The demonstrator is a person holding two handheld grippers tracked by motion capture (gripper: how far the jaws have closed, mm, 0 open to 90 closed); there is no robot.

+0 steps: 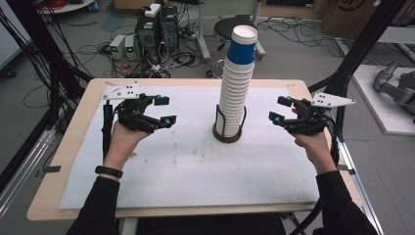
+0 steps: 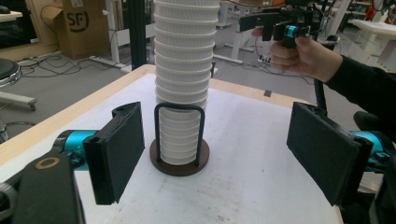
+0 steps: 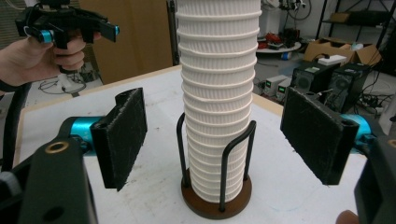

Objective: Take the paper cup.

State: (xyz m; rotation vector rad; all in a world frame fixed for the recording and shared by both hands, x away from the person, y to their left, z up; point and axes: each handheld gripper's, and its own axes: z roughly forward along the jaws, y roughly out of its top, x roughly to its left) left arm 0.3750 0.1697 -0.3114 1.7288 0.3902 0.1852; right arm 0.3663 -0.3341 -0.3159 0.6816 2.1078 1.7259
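- Between your two grippers, both sets of jaws stand open and empty: the left gripper [image 1: 164, 110] and right gripper [image 1: 280, 109] each face inward, well apart from the stack, holding nothing.
- Straight ahead of each pair of jaws rises the stack of paper cups [image 1: 237, 83], so either hand looks lined up to close on it.
- At the stack's foot, the wire holder [image 3: 215, 196] with its round base keeps the cups upright near the middle of the counter [image 1: 68, 147].
- On top sits a blue-banded cup [image 1: 243, 45], likely the easiest to lift off first.
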